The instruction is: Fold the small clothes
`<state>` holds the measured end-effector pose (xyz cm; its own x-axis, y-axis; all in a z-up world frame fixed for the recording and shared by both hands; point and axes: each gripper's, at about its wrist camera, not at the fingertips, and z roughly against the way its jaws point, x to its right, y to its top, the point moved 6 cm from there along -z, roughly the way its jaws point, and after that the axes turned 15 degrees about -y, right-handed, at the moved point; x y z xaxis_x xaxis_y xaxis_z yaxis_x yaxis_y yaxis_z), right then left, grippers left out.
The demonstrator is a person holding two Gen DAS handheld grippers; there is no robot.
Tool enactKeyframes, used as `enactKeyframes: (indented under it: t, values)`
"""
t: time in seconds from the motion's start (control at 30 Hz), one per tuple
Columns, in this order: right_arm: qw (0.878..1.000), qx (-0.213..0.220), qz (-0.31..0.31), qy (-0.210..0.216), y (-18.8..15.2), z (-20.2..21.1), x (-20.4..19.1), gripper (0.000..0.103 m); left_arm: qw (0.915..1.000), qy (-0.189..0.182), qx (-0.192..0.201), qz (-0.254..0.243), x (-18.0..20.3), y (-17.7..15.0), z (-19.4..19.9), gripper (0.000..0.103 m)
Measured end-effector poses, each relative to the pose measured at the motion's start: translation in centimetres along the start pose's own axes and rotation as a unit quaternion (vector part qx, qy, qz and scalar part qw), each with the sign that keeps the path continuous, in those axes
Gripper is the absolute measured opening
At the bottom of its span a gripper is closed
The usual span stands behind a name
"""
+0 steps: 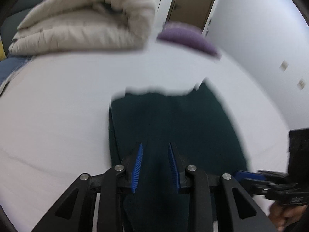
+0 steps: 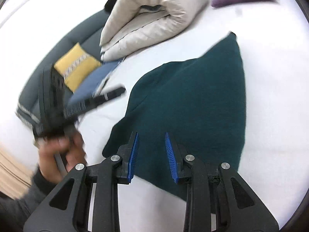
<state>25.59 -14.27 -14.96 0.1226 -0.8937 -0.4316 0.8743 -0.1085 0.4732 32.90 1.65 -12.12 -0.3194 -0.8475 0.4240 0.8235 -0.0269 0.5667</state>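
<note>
A dark green garment (image 1: 173,123) lies flat on the white bed sheet (image 1: 58,116), folded into a long panel. My left gripper (image 1: 155,147) hovers over its near end with blue-padded jaws open and empty. The right gripper's blue finger (image 1: 249,176) shows at the garment's right edge. In the right wrist view the same garment (image 2: 193,100) spreads ahead, and my right gripper (image 2: 151,135) is open above its near corner, holding nothing. The left gripper (image 2: 114,93) appears blurred at the left, held in a hand.
A rolled beige duvet (image 1: 85,23) lies at the far side of the bed, also in the right wrist view (image 2: 150,19). A purple cushion (image 1: 189,36) sits beside it. A blue cloth (image 2: 92,81), a yellow pillow (image 2: 77,65) and a dark sofa (image 2: 48,61) are at the left.
</note>
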Motion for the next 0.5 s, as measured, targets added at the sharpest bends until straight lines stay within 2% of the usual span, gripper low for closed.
enactKeyframes:
  t: [0.03, 0.07, 0.13, 0.2, 0.3, 0.37, 0.43, 0.5]
  values:
    - [1.0, -0.012, -0.014, 0.012, -0.3, -0.4, 0.8, 0.028, 0.9999, 0.012, -0.01, 0.002, -1.1, -0.9, -1.3, 0.024]
    - [0.999, -0.041, -0.031, 0.016, -1.2, -1.3, 1.9, 0.027, 0.9998, 0.016, -0.004, -0.006, -1.6, -1.4, -1.6, 0.021]
    - [0.996, -0.072, -0.043, -0.006, -2.4, -2.8, 3.3, 0.026, 1.0, 0.001, 0.008, -0.004, -2.1, -1.7, -1.4, 0.021]
    - [0.997, -0.061, -0.04, 0.013, -3.7, -2.2, 3.9, 0.026, 0.9999, -0.009, 0.006, -0.003, -2.3, -1.6, -1.3, 0.021]
    - [0.997, -0.073, -0.027, 0.02, -4.4, -1.1, 4.3, 0.026, 0.9994, -0.034, 0.006, -0.001, -3.0, -1.5, -1.0, 0.021]
    - [0.996, -0.075, -0.028, 0.032, -3.5, -0.2, 5.0, 0.028, 0.999, -0.044, 0.008, 0.006, -3.5, -1.2, -1.3, 0.02]
    - [0.997, -0.051, -0.034, 0.05, -2.3, 1.5, 5.1, 0.028, 0.999, -0.043, 0.01, 0.008, -3.5, -1.1, -1.2, 0.02]
    - [0.995, -0.029, -0.057, 0.074, 0.2, 2.6, 5.6, 0.029, 0.9993, -0.037, 0.01, 0.006, -3.2, -1.1, -1.3, 0.02]
